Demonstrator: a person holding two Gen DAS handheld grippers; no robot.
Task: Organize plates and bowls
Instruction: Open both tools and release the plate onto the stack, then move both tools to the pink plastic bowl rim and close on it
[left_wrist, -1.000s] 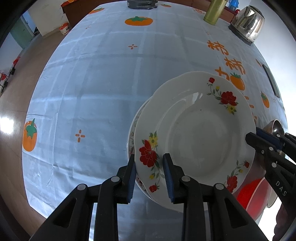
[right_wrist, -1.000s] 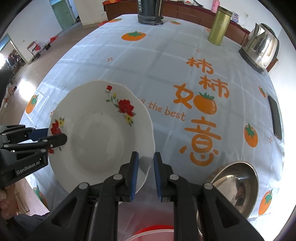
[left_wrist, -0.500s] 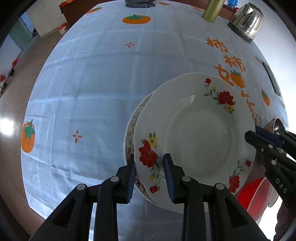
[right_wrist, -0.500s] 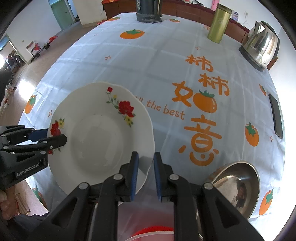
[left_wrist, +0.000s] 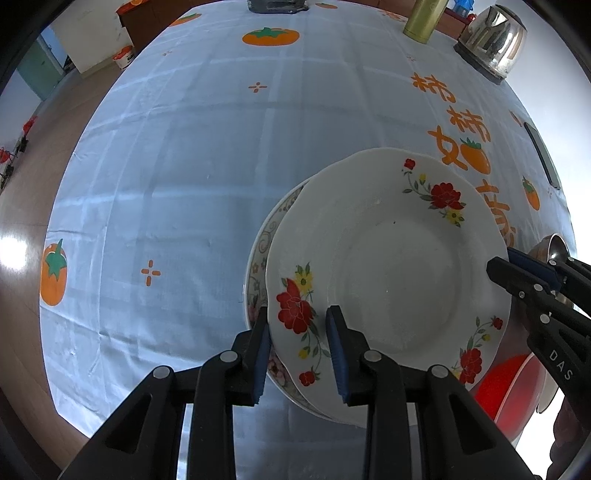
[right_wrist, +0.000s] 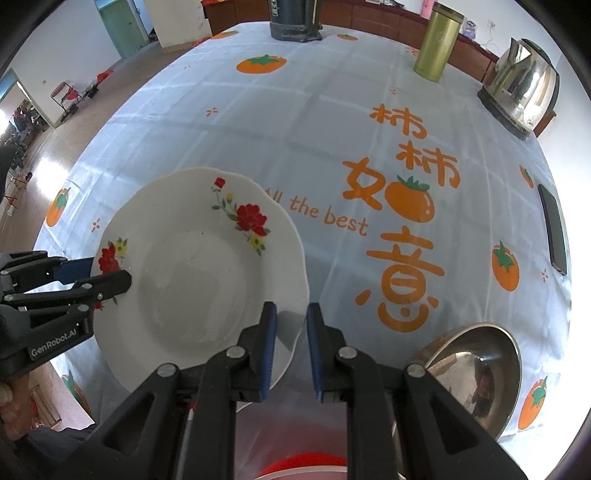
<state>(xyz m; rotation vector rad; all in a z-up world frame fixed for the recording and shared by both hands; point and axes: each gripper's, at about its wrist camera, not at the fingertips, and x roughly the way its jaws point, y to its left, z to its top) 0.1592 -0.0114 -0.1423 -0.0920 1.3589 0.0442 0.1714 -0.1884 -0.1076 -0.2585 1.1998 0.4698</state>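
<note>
A white plate with red flowers (left_wrist: 399, 266) hangs tilted over a second plate with a patterned rim (left_wrist: 258, 266); I cannot tell whether the two touch. My left gripper (left_wrist: 298, 347) is shut on the white plate's near-left rim, one pad under it and one on top. From the right, my right gripper (left_wrist: 506, 264) clamps the opposite rim. In the right wrist view the same plate (right_wrist: 199, 288) has its edge between the right gripper's (right_wrist: 291, 350) fingers, and the left gripper (right_wrist: 99, 273) bites the far-left rim.
A steel bowl (right_wrist: 476, 373) sits at the near right and a red bowl (left_wrist: 506, 387) under the right gripper. A kettle (right_wrist: 521, 92), a gold-green canister (right_wrist: 437, 44), a dark appliance (right_wrist: 295, 22) and a phone (right_wrist: 554, 229) line the table's far and right edges.
Slightly more of the patterned plate's rim shows to the left of the white plate. Both grippers keep their hold and stay in place.
</note>
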